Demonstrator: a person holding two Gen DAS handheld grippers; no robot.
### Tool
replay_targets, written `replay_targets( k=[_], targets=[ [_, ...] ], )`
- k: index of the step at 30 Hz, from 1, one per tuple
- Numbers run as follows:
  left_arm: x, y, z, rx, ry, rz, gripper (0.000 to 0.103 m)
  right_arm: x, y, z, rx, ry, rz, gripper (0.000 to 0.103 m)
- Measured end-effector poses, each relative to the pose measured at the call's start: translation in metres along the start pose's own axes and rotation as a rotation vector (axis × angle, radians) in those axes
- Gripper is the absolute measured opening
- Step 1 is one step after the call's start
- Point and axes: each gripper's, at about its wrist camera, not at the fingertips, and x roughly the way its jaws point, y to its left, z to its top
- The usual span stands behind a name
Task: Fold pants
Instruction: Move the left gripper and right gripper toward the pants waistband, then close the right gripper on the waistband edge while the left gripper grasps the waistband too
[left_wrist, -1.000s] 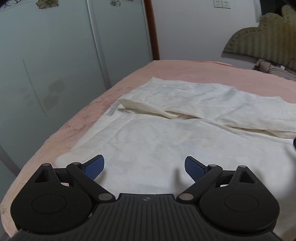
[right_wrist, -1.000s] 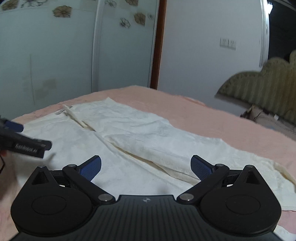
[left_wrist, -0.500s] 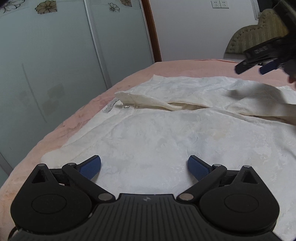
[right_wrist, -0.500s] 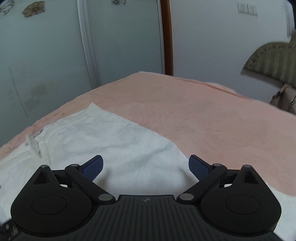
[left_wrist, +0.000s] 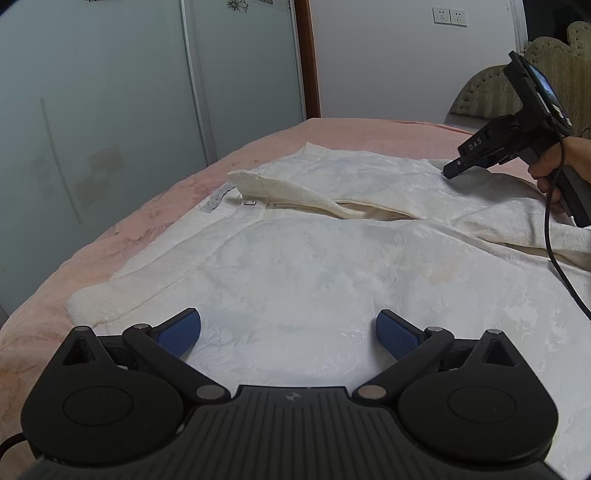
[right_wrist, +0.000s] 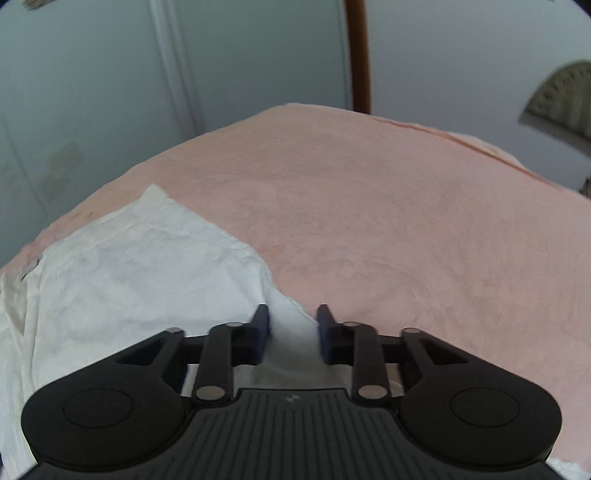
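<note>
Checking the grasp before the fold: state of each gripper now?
Left gripper: open, holding nothing, over the pants.
Right gripper: narrowed around the pants' edge; whether it's clamped cannot be told.

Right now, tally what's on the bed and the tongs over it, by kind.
Pants: 1
Blanket: 1
Tongs: 2, left tongs and right tongs
Total: 4
</note>
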Motion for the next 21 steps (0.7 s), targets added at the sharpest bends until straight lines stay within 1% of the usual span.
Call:
replay_targets(
  k=[2,4,7,9,12,15,19,21],
  targets=[
    [0.0,0.0,0.0,-0.003,-0.001,-0.002,0.103,-0.013,0.017,-0.006,-0.095,-0.044,-0.04,0.019],
    [-0.001,0.004,0.001,-0.019,-0.002,-0.013,0.102,-0.031,0.044,-0.016,-0.23,-0.099,-0.083,0.018],
    [-0.003,0.017,0.005,-0.071,0.005,-0.036,0.099,-0.059,0.084,-0.039,-0.422,-0.149,-0.107,0.015],
    [-0.006,0.029,0.013,-0.101,0.016,-0.077,0.099,-0.077,0.112,-0.061,-0.554,-0.166,-0.111,0.013],
    [-0.005,0.051,0.036,-0.172,0.04,-0.144,0.099,-0.098,0.142,-0.096,-0.695,-0.168,-0.094,0.01],
    [0.005,0.073,0.067,-0.312,0.066,-0.247,0.099,-0.108,0.156,-0.124,-0.759,-0.165,-0.091,0.01],
    [0.032,0.084,0.107,-0.454,0.129,-0.389,0.099,-0.113,0.151,-0.136,-0.718,-0.173,-0.073,0.009],
    [0.046,0.08,0.125,-0.479,0.116,-0.44,0.1,-0.116,0.148,-0.137,-0.694,-0.18,-0.06,0.009]
  ],
)
